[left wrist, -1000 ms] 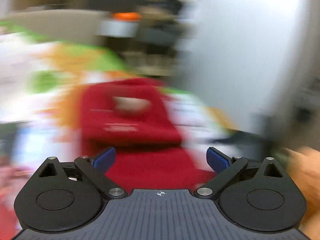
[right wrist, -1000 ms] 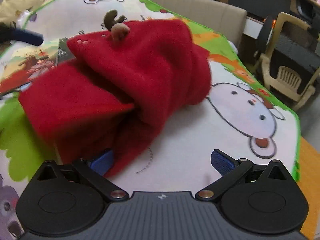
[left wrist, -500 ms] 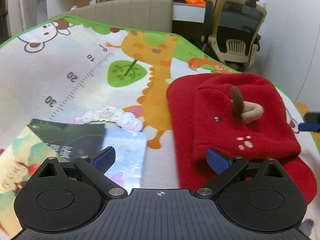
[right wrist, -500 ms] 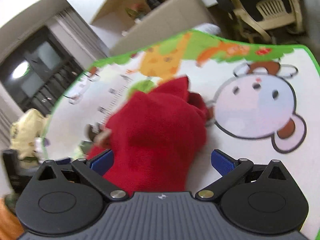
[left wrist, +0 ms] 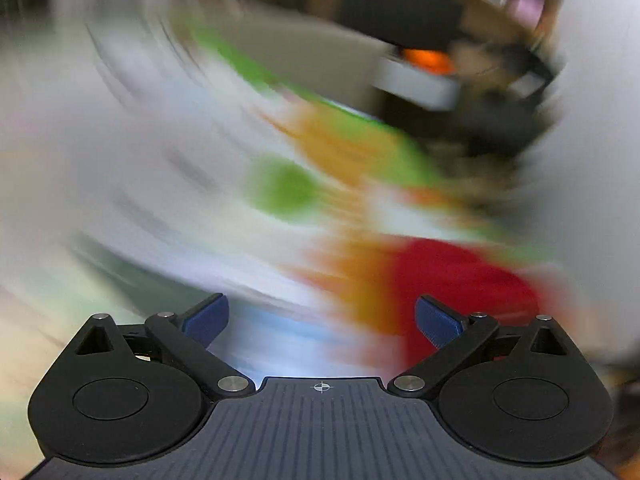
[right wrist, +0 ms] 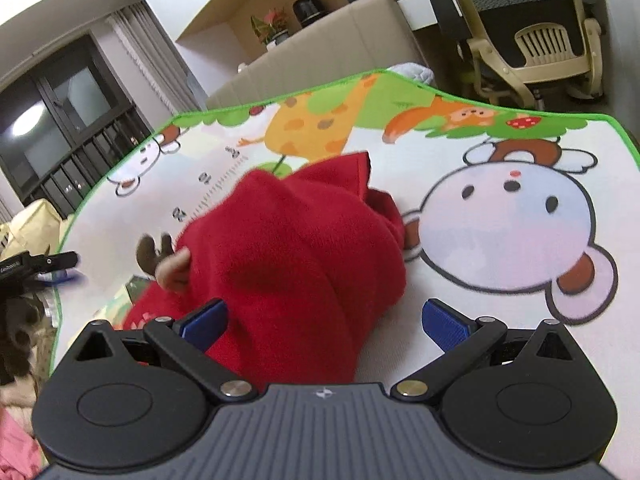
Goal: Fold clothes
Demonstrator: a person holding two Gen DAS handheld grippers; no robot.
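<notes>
A red fleece garment (right wrist: 296, 264) with a small brown antler and tan ear (right wrist: 160, 260) lies bunched on the cartoon play mat (right wrist: 500, 232). My right gripper (right wrist: 324, 320) is open just above its near end, holding nothing. In the left wrist view everything is smeared by motion; the red garment (left wrist: 460, 276) shows as a blur at lower right. My left gripper (left wrist: 320, 318) is open and empty, to the left of that red blur. The tip of the left gripper (right wrist: 52, 266) appears at the far left of the right wrist view.
A beige sofa back (right wrist: 320, 52) borders the mat's far edge, with a potted plant (right wrist: 276, 24) behind it. A cream chair (right wrist: 552, 48) stands at the upper right. A yellowish bag (right wrist: 32, 224) and pink cloth (right wrist: 16, 444) lie left of the mat.
The left gripper is swinging fast, so its view has gone from sharp to blurred and the garment sits lower right. The right gripper's view has levelled and drawn closer to the garment.
</notes>
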